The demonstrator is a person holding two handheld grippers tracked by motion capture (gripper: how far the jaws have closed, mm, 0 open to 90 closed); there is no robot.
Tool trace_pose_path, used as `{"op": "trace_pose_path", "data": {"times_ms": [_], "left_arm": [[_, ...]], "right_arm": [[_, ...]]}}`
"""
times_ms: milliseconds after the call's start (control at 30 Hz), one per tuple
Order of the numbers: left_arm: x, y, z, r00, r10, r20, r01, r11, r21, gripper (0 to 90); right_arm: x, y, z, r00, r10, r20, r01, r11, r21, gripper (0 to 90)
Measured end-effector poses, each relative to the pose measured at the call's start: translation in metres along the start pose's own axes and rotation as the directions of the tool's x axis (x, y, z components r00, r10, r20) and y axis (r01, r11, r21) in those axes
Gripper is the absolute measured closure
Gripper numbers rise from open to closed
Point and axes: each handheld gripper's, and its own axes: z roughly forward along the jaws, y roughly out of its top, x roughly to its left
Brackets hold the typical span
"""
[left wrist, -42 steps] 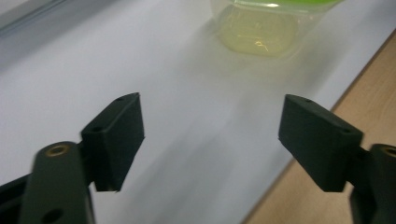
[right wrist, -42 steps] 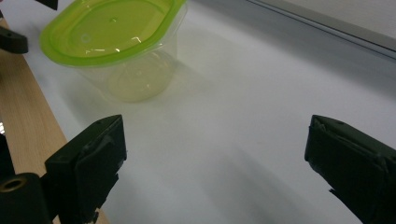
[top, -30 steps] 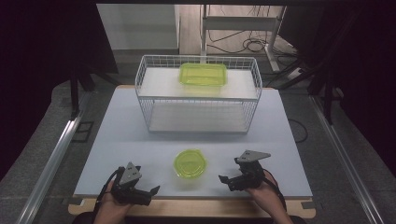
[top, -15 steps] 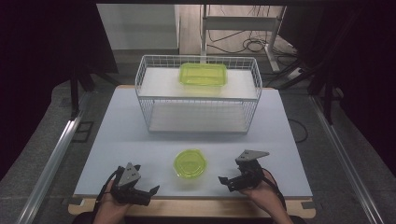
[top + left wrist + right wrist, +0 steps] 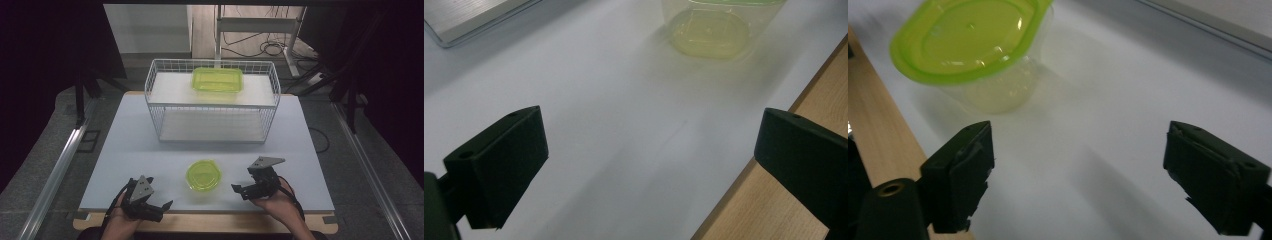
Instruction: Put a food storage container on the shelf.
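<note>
At the lower left of the high view, the left gripper (image 5: 159, 206) rests near the front edge of the white bench (image 5: 130, 150), its jaws spread wide with nothing between them. At lower centre stands the small container (image 5: 203, 175), upright, its green lid facing up; its oval outline shows little long axis from above. At the lower right, the right gripper (image 5: 239, 189) points left toward it, jaws just closing slightly yet wide apart, empty. The wire basket (image 5: 212, 102) sits at upper centre.

the round container (image 5: 716, 27) is cut off by the top edge.
</note>
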Motion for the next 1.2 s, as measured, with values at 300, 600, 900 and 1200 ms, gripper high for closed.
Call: {"op": "trace_pose_path", "data": {"times_ms": [300, 600, 900, 1200], "left_arm": [[0.001, 0.0, 0.0, 1.0, -0.002, -0.008, 0.002, 1.0, 0.001, 0.7], [0.001, 0.0, 0.0, 1.0, 0.002, -0.004, -0.002, 0.9999, -0.015, 0.7], [-0.001, 0.0, 0.0, 0.9998, 0.018, -0.007, -0.018, 0.9998, -0.005, 0.7], [-0.002, 0.0, 0.001, 0.9996, 0.028, -0.003, -0.028, 0.9996, -0.001, 0.8]], "right_arm": [[-0.009, 0.023, 0.002, 0.9927, 0.05, -0.11, -0.055, 0.998, -0.037, 24.4], [-0.016, 0.039, 0.016, 0.9804, 0.066, -0.186, -0.068, 0.998, -0.008, 31.1], [-0.025, 0.054, 0.033, 0.9498, 0.149, -0.275, -0.144, 0.989, 0.037, 39.1], [-0.024, 0.065, 0.053, 0.9356, 0.16, -0.314, -0.136, 0.986, 0.098, 50.5]]}}
